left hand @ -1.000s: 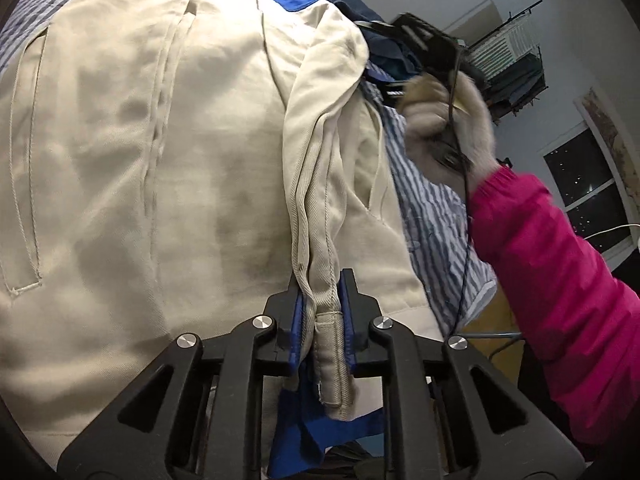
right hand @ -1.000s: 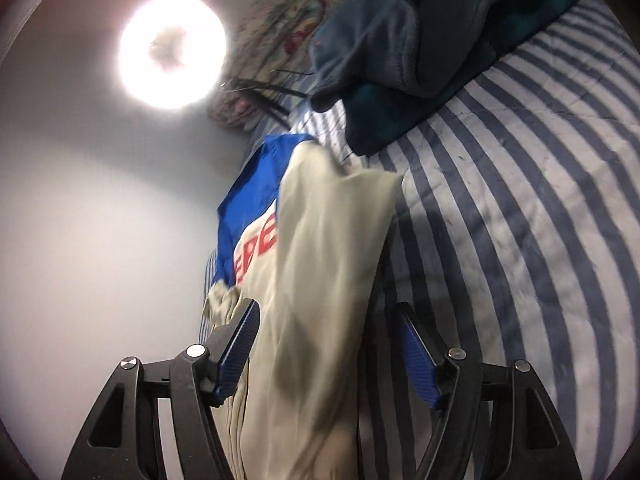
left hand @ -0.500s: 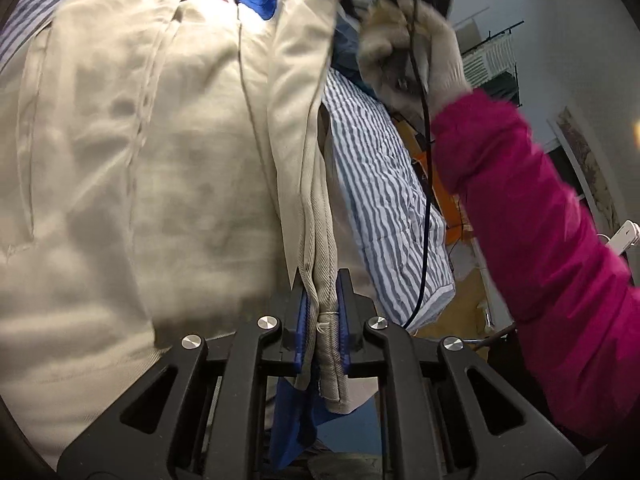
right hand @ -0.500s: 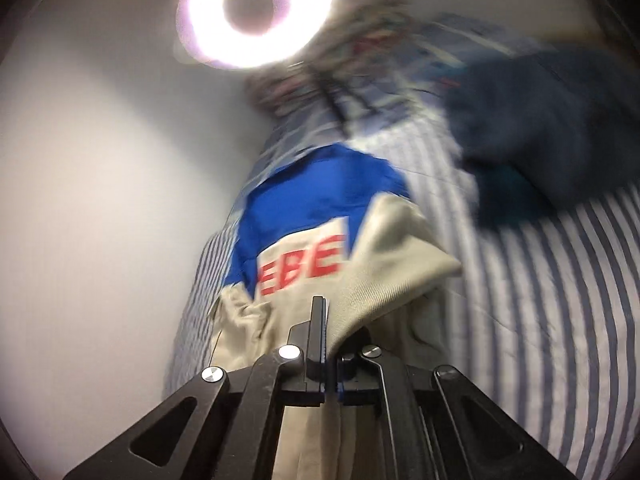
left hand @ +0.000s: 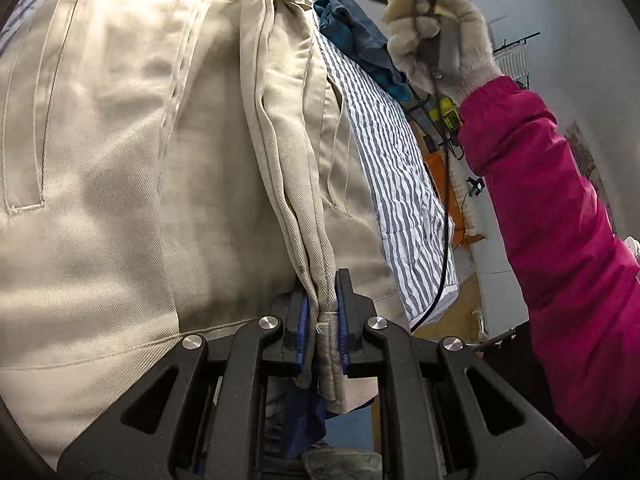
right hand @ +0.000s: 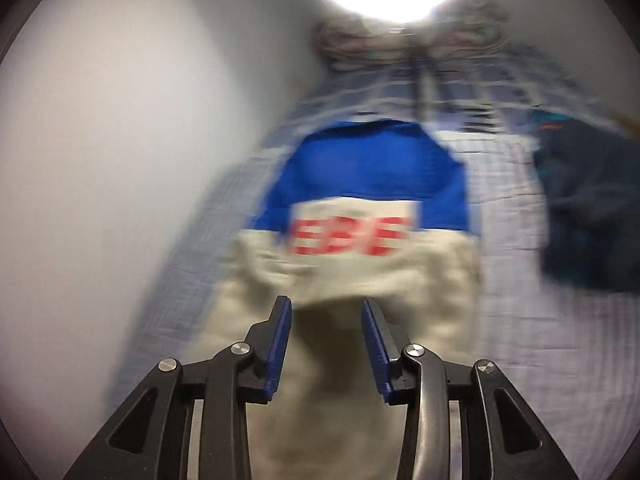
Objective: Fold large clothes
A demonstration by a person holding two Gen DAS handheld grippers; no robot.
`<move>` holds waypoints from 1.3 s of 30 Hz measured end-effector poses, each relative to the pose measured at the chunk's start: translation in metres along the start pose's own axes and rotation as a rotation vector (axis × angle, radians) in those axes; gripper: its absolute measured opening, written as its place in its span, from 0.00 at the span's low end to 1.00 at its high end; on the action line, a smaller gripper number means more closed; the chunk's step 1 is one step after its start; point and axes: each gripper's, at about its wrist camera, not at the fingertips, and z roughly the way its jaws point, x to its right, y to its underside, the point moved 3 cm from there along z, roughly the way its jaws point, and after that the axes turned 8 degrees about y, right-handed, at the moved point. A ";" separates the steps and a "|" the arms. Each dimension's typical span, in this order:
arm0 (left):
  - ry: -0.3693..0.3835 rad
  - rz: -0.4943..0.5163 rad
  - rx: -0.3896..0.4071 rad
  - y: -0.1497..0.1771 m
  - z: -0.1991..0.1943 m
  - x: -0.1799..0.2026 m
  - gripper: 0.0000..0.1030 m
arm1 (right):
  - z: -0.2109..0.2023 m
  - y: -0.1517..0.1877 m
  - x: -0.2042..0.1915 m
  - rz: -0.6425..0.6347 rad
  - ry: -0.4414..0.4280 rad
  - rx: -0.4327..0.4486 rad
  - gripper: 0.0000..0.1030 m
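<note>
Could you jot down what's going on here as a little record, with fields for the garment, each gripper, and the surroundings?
Garment: beige jacket with blue yoke and red lettering, lying on a striped bedsheet
Left gripper: fingers clamped on a bunched beige edge
Right gripper: has just been opening; nothing pinched between its fingers, fabric behind them
Person: gloved hand, pink sleeve
Nearby: dark blue clothes; picture blurred

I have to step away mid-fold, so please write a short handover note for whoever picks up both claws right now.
Left claw: shut on the bunched edge of the beige jacket.
Right claw: open, jaws just reopened, nothing between the pads, above the jacket.
The jacket lies spread on the striped sheet; dark clothes sit beside it.
Done: one side gathered lengthwise.
Left: finish folding and flatten.
</note>
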 end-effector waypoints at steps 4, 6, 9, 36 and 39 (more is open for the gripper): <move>0.001 0.000 0.001 0.001 0.000 -0.003 0.10 | 0.031 0.002 0.004 -0.053 0.142 -0.065 0.58; -0.002 0.005 -0.001 0.001 0.002 -0.002 0.10 | 0.049 0.003 0.001 -0.105 0.211 -0.084 0.53; 0.010 0.004 -0.001 0.002 -0.001 0.001 0.10 | 0.061 0.000 -0.006 -0.127 0.262 -0.138 0.10; -0.010 -0.049 0.003 0.004 -0.015 -0.017 0.09 | 0.019 -0.014 -0.004 0.075 -0.028 -0.009 0.27; -0.007 -0.051 0.007 0.006 -0.017 -0.017 0.09 | -0.032 0.024 0.007 0.042 -0.035 0.015 0.27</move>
